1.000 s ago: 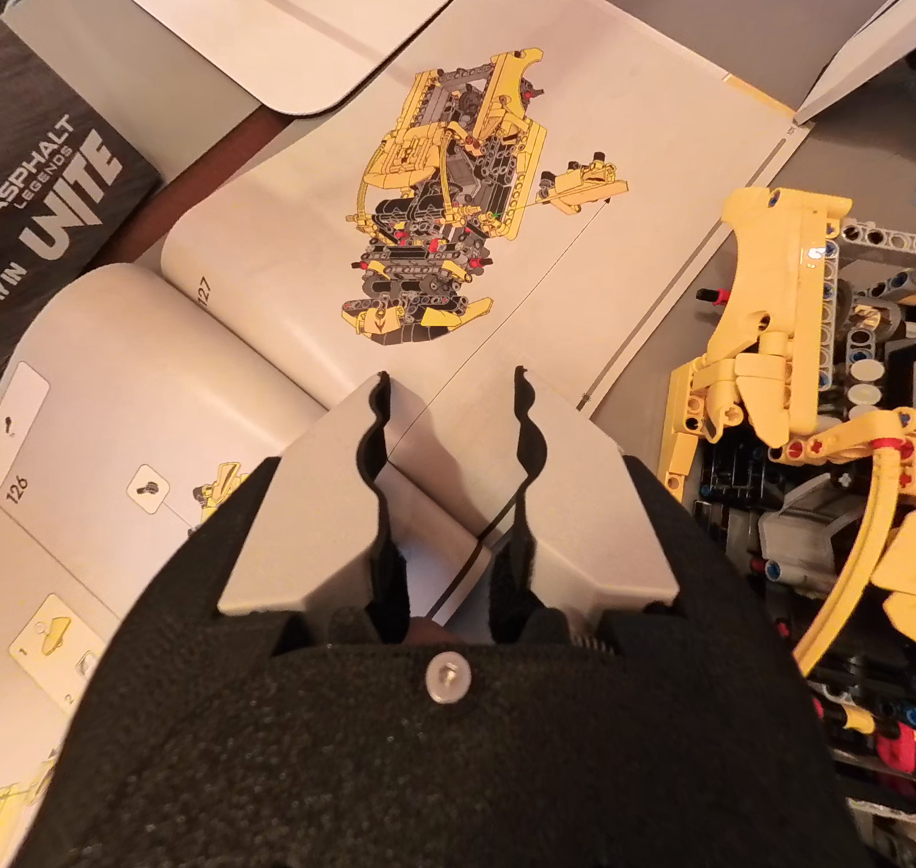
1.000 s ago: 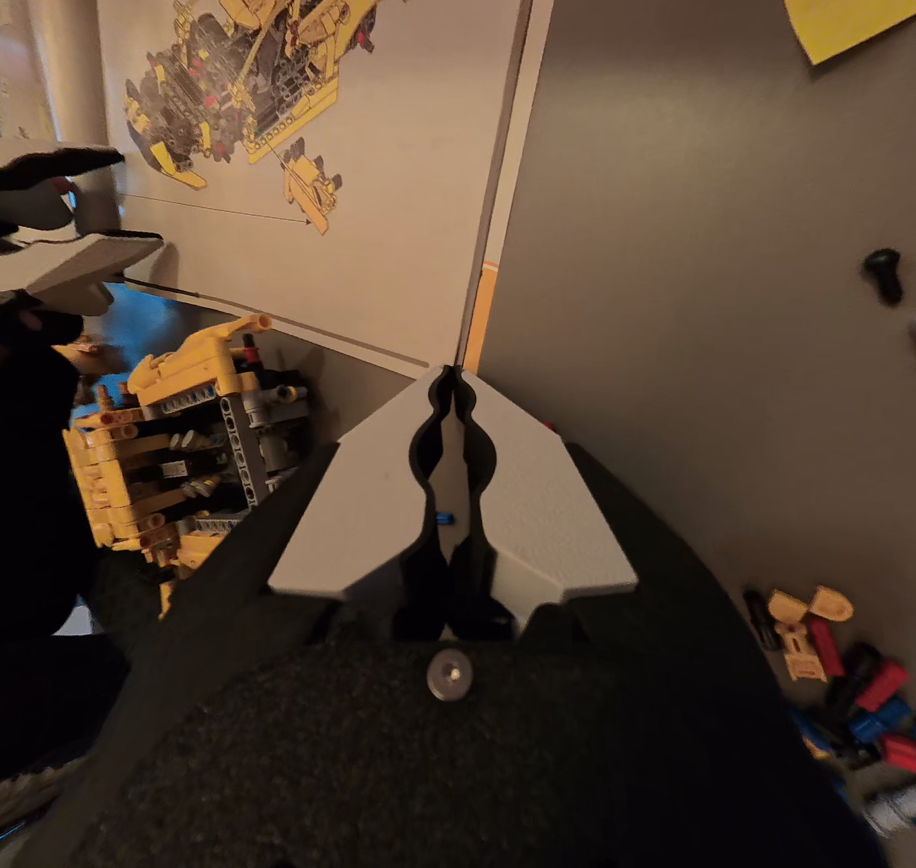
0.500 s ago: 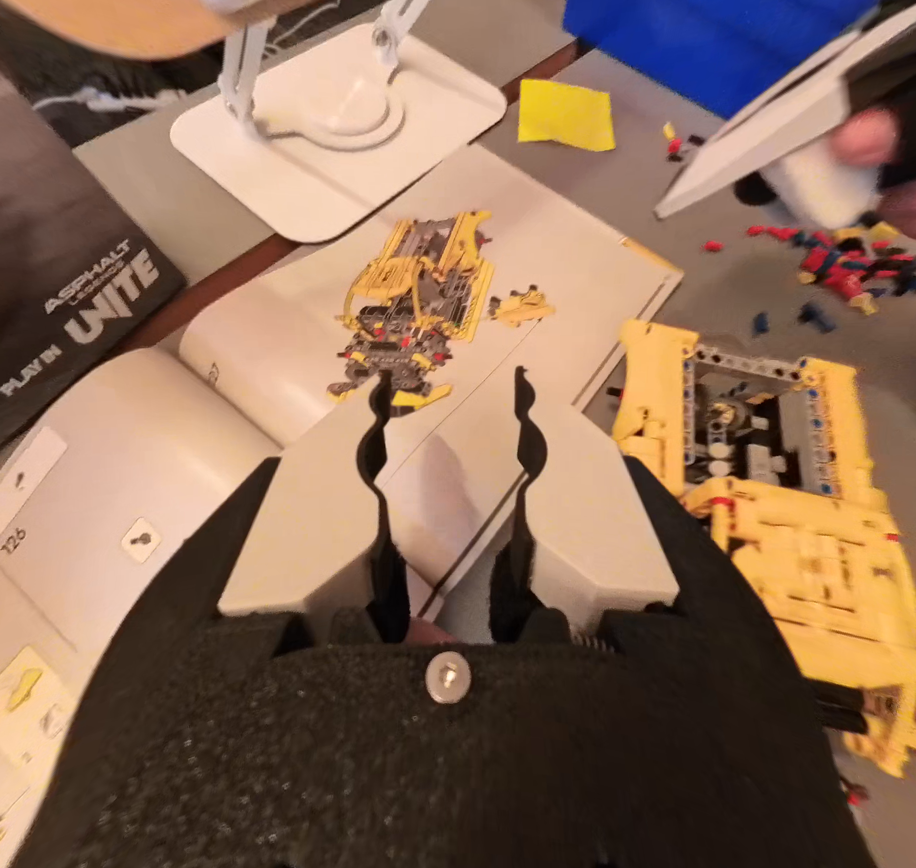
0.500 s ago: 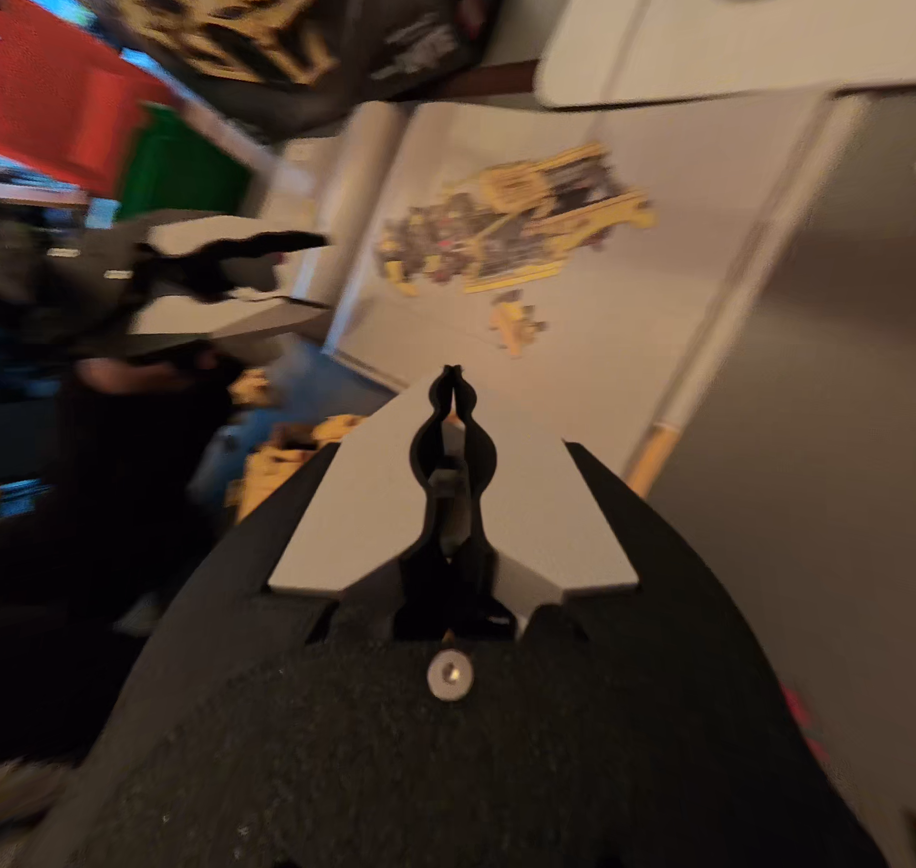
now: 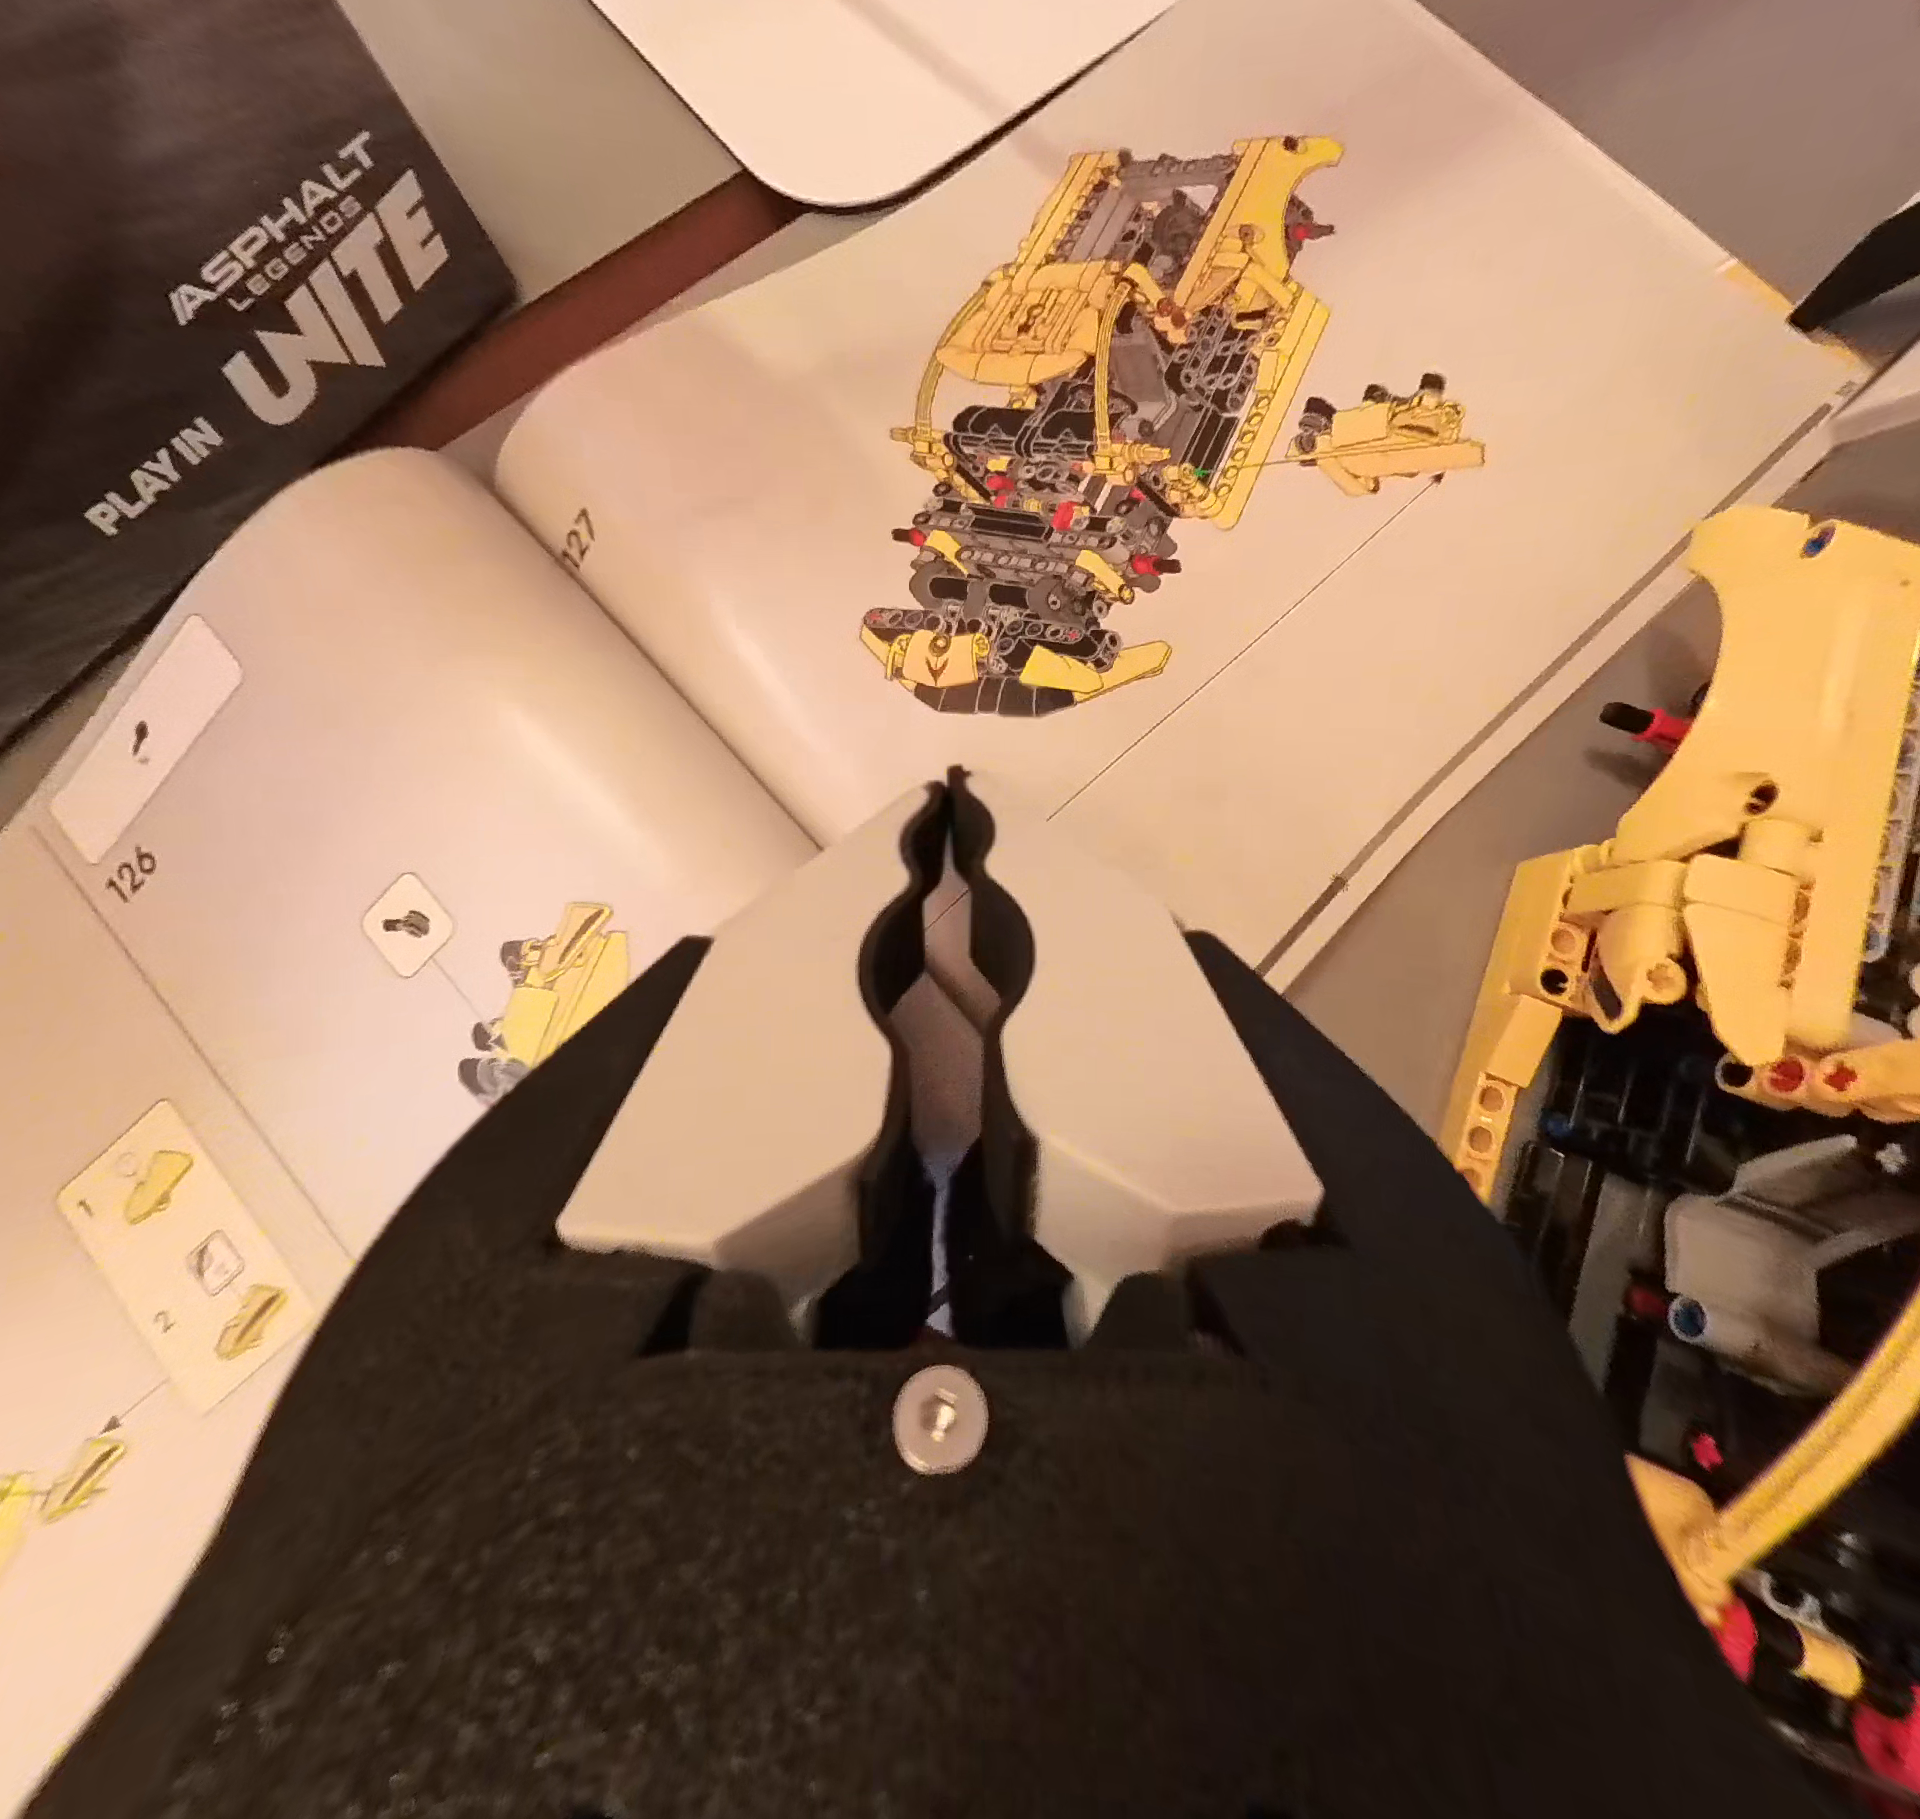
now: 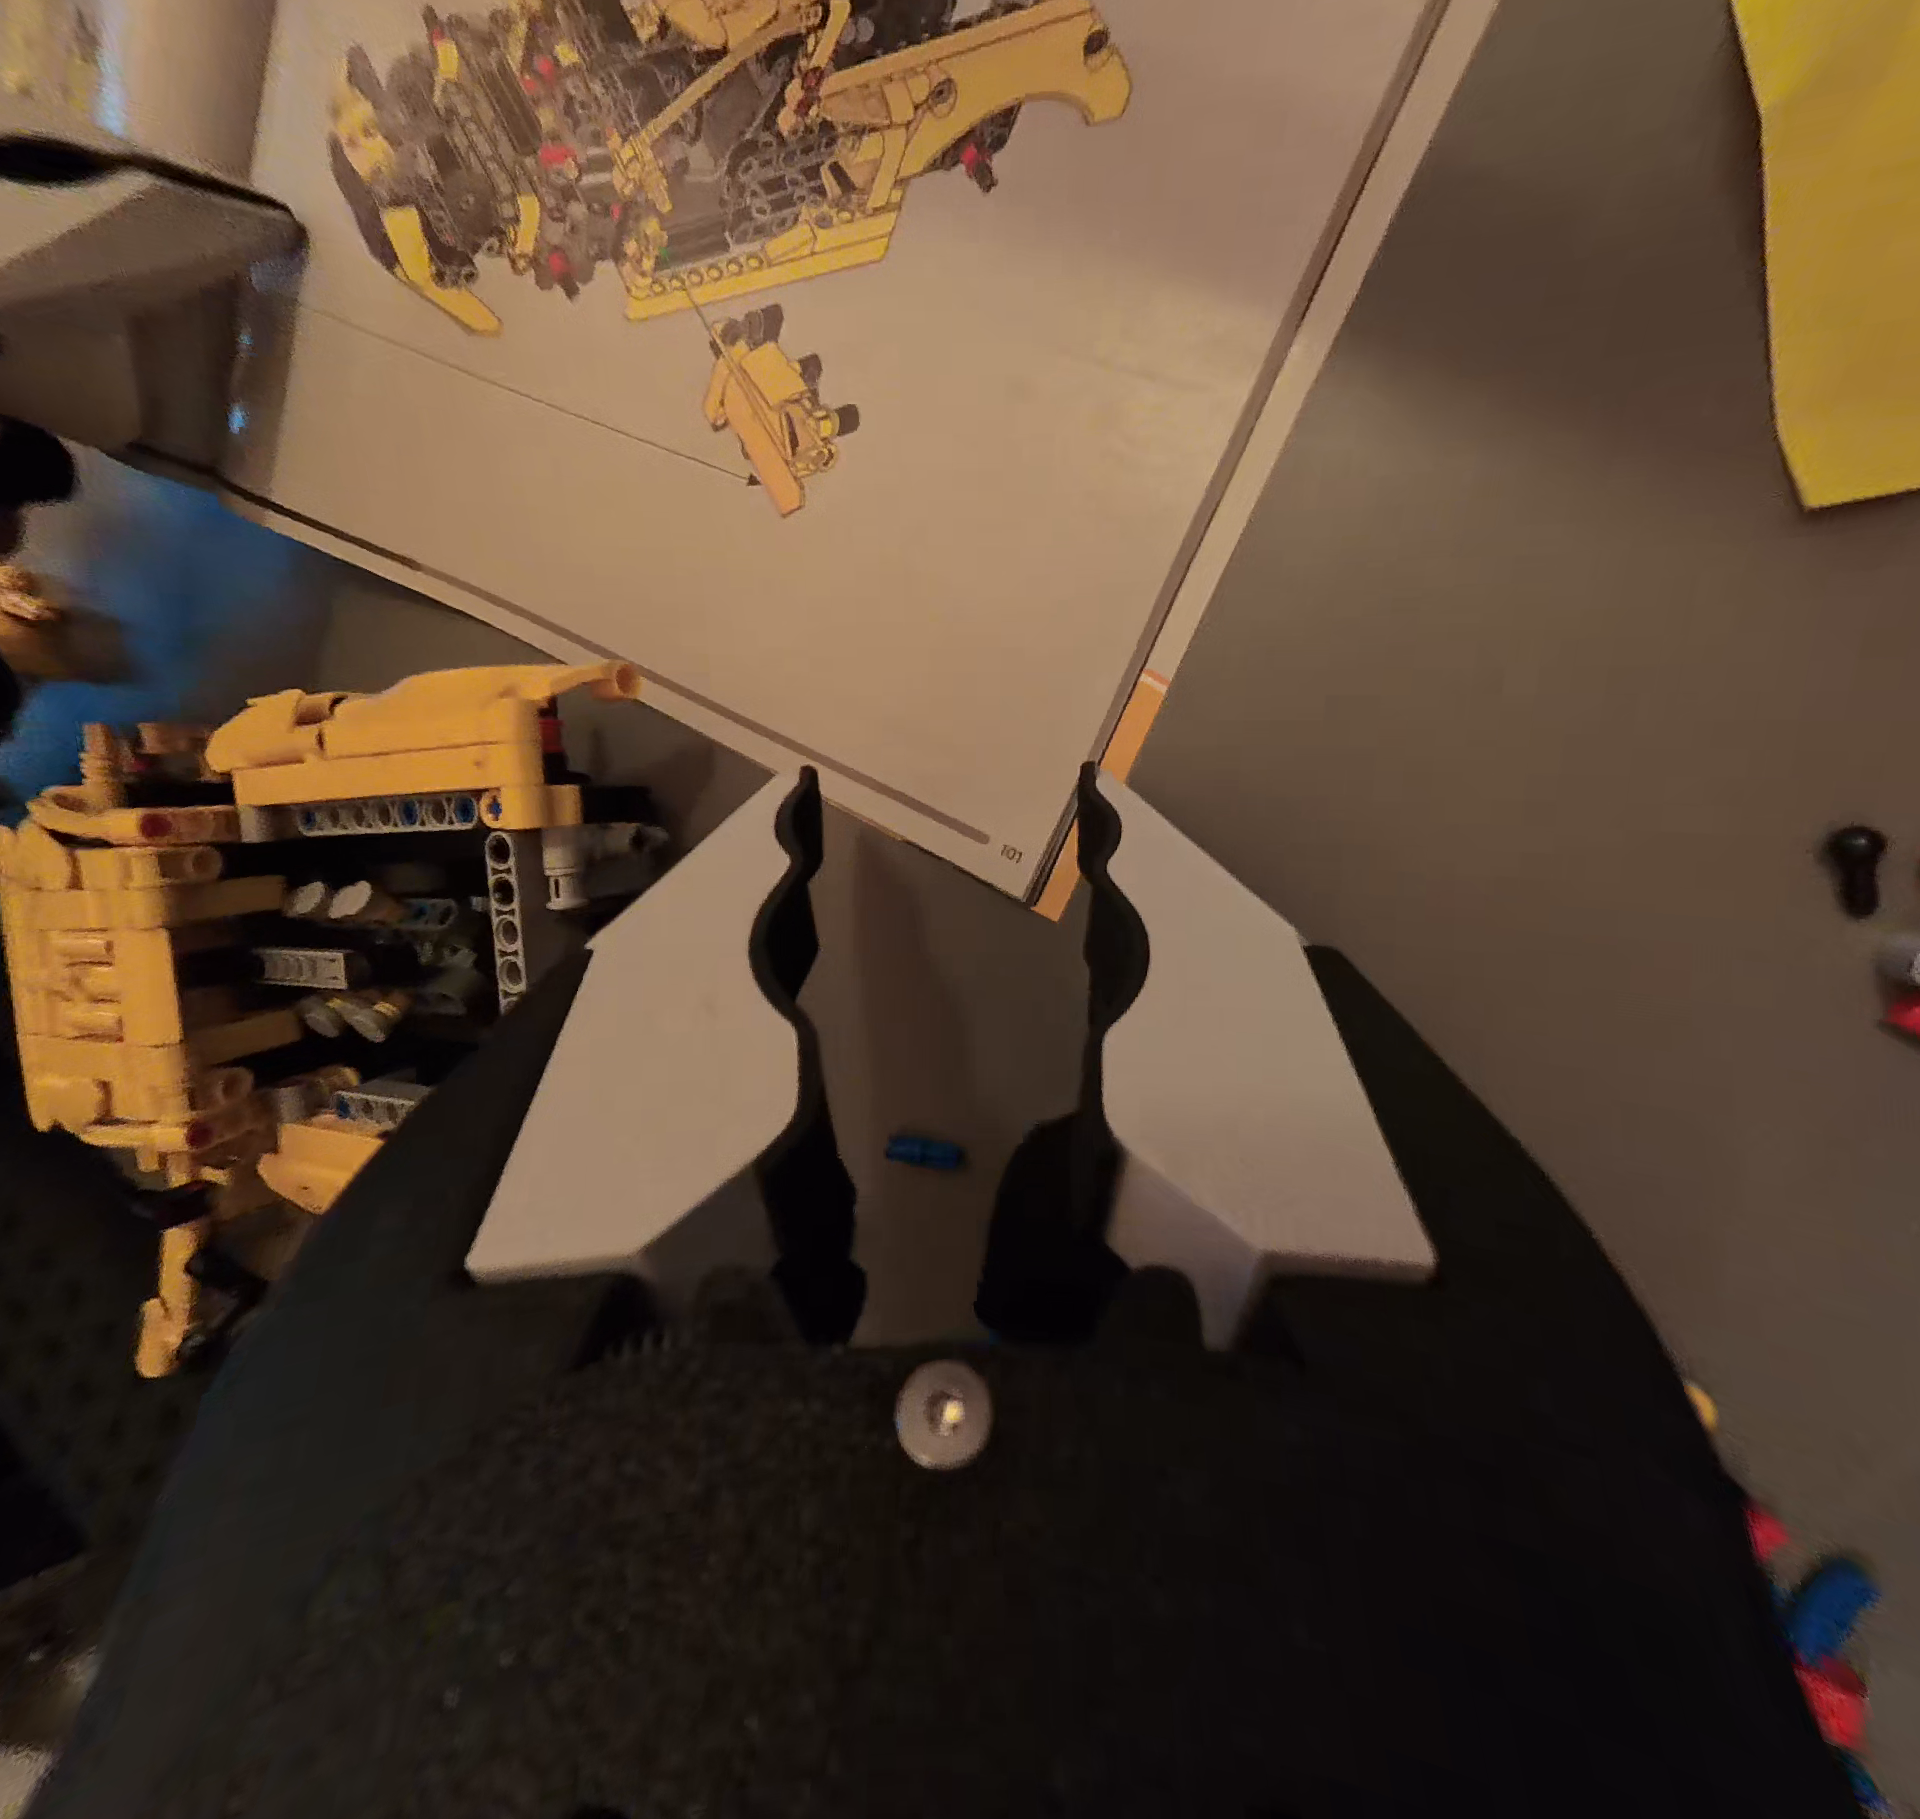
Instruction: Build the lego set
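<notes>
**Blue pin lies between the parted right fingers; left closed over the manual**

- Right hand-held gripper (image 6: 943,793): fingers apart, nothing held. A small blue pin (image 6: 924,1152) is seen on the desk (image 6: 1507,730) low in the gap, close to the finger roots, touching neither pad. Its long axis runs left-right in the frame, i.e. across the gap from pad to pad. Judged: a straight close would press on its ends, so a wrist turn may be needed for a side grip.
- Left hand-held gripper (image 5: 951,795): tips together, nothing visibly clamped. It hangs over the open instruction booklet (image 5: 727,481), pointing at the printed build step in the upper middle of the frame.
- Partly built yellow model (image 6: 312,938): at centre left in the right wrist view, at the right edge (image 5: 1714,938) in the left wrist view. It sits just beside the booklet corner, between the two grippers. The right gripper is judged nearer to the pin; both are near the model.
- Surface: flat grey desk, bare around the pin. A black pin (image 6: 1855,865) and loose red and blue parts (image 6: 1818,1624) lie along the right edge of the frame, well apart from the blue pin. A yellow paper note (image 6: 1849,211) is at upper right.
- Room: dim warm light; a white lamp base (image 5: 790,34) and a dark printed box (image 5: 177,242) are in the upper left of the left wrist view.
</notes>
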A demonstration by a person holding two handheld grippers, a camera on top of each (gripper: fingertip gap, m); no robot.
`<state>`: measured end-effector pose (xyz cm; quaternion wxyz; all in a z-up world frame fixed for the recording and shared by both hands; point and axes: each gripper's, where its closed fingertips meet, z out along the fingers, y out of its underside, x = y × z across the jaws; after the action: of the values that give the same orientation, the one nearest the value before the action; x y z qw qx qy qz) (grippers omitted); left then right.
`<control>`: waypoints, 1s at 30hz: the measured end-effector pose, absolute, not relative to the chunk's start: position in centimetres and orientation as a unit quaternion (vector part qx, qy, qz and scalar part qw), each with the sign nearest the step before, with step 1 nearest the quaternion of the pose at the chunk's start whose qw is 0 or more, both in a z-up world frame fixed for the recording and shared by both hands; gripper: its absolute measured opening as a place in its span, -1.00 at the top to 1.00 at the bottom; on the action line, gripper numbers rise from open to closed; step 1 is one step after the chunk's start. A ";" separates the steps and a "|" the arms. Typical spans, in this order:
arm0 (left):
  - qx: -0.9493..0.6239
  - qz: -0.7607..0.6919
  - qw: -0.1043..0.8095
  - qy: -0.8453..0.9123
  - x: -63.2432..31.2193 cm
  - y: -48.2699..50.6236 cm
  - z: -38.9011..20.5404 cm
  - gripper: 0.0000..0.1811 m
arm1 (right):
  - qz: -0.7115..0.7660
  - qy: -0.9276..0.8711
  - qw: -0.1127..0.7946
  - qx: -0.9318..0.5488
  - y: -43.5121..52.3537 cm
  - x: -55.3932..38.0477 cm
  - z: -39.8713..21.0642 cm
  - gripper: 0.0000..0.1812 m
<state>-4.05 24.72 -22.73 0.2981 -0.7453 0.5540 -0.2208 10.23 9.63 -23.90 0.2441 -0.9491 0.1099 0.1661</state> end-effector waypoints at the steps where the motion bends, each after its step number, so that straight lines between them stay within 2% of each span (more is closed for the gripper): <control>1: -0.744 -0.218 0.301 0.555 -4.0 24.7 -23.0 1.00 | 0.179 0.124 0.249 -0.944 9.6 10.3 -23.8 0.47; 6: -0.745 -0.217 0.301 0.555 -3.6 24.6 -23.3 1.00 | 0.306 0.219 0.288 -0.881 10.1 10.5 -22.4 0.42; 7: -0.745 -0.223 0.299 0.553 -3.6 24.5 -23.3 1.00 | 0.351 0.217 0.331 -0.848 10.7 10.2 -20.7 0.63; 8: -0.746 -0.230 0.297 0.550 -3.5 24.5 -23.3 1.00 | 0.417 0.211 0.374 -0.801 11.4 9.4 -18.2 0.72; 9: -0.746 -0.234 0.295 0.549 -3.5 24.4 -23.4 1.00 | 0.439 0.223 0.373 -0.786 11.5 9.4 -17.7 0.71; 11: -0.746 -0.232 0.295 0.550 -3.5 24.4 -23.5 1.00 | 0.334 0.219 0.321 -0.859 10.4 10.6 -21.0 0.56; 14: -0.745 -0.233 0.297 0.549 -3.5 24.4 -23.4 1.00 | 0.358 0.221 0.324 -0.847 10.5 9.9 -20.1 0.55; 17: -0.747 -0.237 0.293 0.547 -3.5 24.4 -23.5 1.00 | 0.349 0.230 0.288 -0.861 10.4 9.6 -21.7 0.54; 21: -0.747 -0.242 0.292 0.546 -3.5 24.4 -23.4 1.00 | 0.276 0.243 0.234 -0.900 8.3 11.0 -23.6 0.62; 23: -0.748 -0.243 0.291 0.545 -3.5 24.4 -23.5 1.00 | 0.284 0.241 0.237 -0.897 8.4 10.5 -23.5 0.58; 28: -0.748 -0.242 0.292 0.545 -3.5 24.4 -23.4 1.00 | 0.236 0.227 0.233 -0.916 8.2 11.6 -24.1 1.00; 30: -0.749 -0.245 0.292 0.542 -3.5 24.4 -23.3 1.00 | 0.248 0.219 0.247 -0.911 8.6 11.3 -23.1 1.00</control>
<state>-3.53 24.45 -23.34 0.2916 -0.7488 0.5423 -0.2454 11.26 8.57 -23.09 0.2466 -0.9110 0.2190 0.2479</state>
